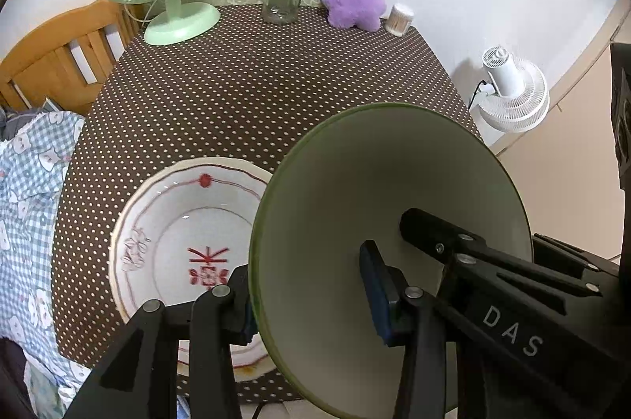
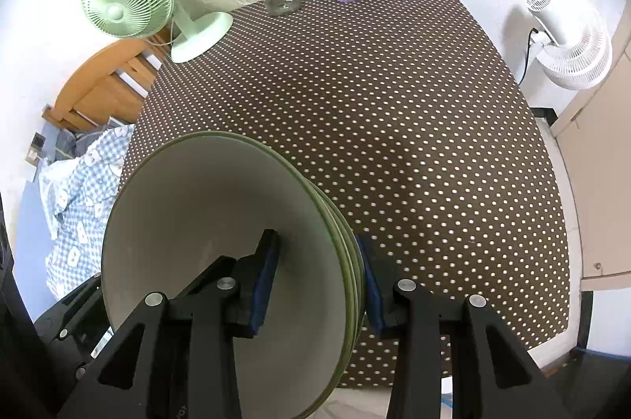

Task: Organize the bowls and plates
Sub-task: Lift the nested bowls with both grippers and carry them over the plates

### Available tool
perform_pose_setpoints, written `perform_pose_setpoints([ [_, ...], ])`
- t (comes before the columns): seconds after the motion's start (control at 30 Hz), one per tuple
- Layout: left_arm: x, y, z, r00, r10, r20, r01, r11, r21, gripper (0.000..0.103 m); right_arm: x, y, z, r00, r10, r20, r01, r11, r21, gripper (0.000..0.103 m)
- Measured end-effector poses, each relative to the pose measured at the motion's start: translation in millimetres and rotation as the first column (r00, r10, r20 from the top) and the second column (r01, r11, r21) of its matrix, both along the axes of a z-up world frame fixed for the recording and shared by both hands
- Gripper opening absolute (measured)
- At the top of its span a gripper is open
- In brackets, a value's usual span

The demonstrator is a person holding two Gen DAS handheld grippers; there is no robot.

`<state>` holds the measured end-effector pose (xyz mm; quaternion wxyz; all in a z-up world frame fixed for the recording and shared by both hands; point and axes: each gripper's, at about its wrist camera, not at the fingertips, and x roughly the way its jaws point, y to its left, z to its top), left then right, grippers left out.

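Together, the left gripper [image 1: 311,296] and right gripper [image 2: 319,285] each pinch the rim of the stacked green plates [image 2: 205,221], tilted above the dotted table [image 2: 394,103]; lower left, a white patterned bowl [image 1: 177,221] rests.

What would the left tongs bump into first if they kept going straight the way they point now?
Probably the white plate with red marks on the dotted tablecloth. The left tongs point steeply down, clamped on the rim of the green plates, whose lower edge might touch first; depth is unclear.
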<state>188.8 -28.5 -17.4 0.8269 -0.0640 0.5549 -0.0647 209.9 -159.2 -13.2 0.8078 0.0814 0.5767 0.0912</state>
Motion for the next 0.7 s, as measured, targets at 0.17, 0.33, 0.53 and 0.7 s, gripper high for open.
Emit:
perform_pose_setpoints([
  [0.17, 5, 20, 0, 1.0, -0.003, -0.005, 0.003, 1.0, -0.001, 0.042, 5, 19, 0, 1.0, -0.003, -0.004, 0.003, 1.0, -0.001, 0.043],
  [0.33, 9, 39, -2, 1.0, 0.0, -0.015, 0.0, 1.0, -0.004, 0.042, 9, 38, -2, 1.0, 0.0, -0.012, 0.0, 1.0, -0.004, 0.043],
  [0.53, 12, 64, -8, 0.999, 0.009, -0.035, -0.009, 1.0, -0.006, 0.042, 13, 63, -9, 1.0, 0.006, -0.03, -0.006, 1.0, -0.004, 0.043],
  [0.7, 12, 80, -16, 0.998, 0.012, -0.06, -0.013, 1.0, -0.008, 0.042, 16, 81, -18, 0.999, 0.007, -0.054, -0.008, 1.0, -0.004, 0.043],
])
